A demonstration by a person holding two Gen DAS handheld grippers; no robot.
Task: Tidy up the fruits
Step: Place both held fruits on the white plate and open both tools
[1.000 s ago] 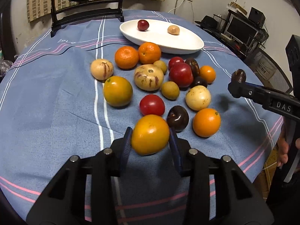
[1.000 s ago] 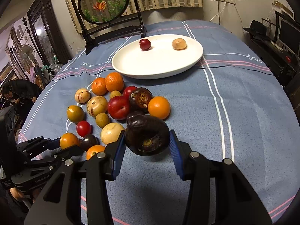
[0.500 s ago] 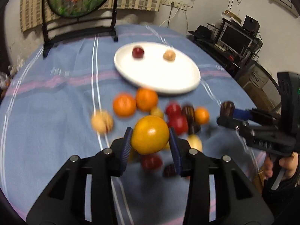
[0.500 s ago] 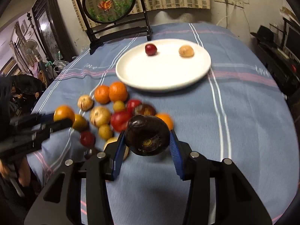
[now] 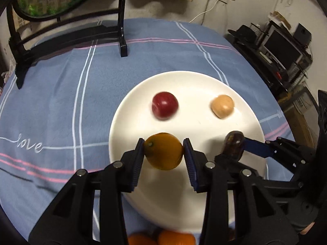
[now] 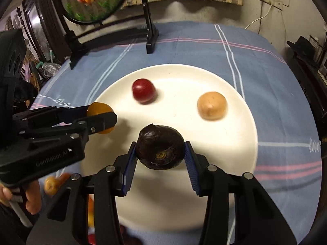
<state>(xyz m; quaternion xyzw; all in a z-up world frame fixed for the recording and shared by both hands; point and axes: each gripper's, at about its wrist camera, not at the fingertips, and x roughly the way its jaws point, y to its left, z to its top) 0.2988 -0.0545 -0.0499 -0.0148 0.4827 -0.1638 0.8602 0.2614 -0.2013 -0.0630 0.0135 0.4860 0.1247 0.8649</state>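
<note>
left hand-held gripper clenched on an orange-yellow fruit, blue pads pressed to both its sides, held over the near-left part of the white plate; whether the fruit touches the plate cannot be told

right hand-held gripper clenched on a dark purple-brown fruit, stem scar facing the camera, held over the near-middle of the same plate; contact with the plate unclear

the two held fruits sit side by side, apart, the orange-yellow one to the left

on the plate's far half: a red fruit left of centre, a tan fruit to its right, well apart from each other

plate sits on the worktop under a blue cloth with white and pink stripes and the word "love" stitched near the left edge

more orange fruits lie on the cloth just past the plate's near rim, blurred

a black stand with a round panel stands at the far edge of the worktop
</note>
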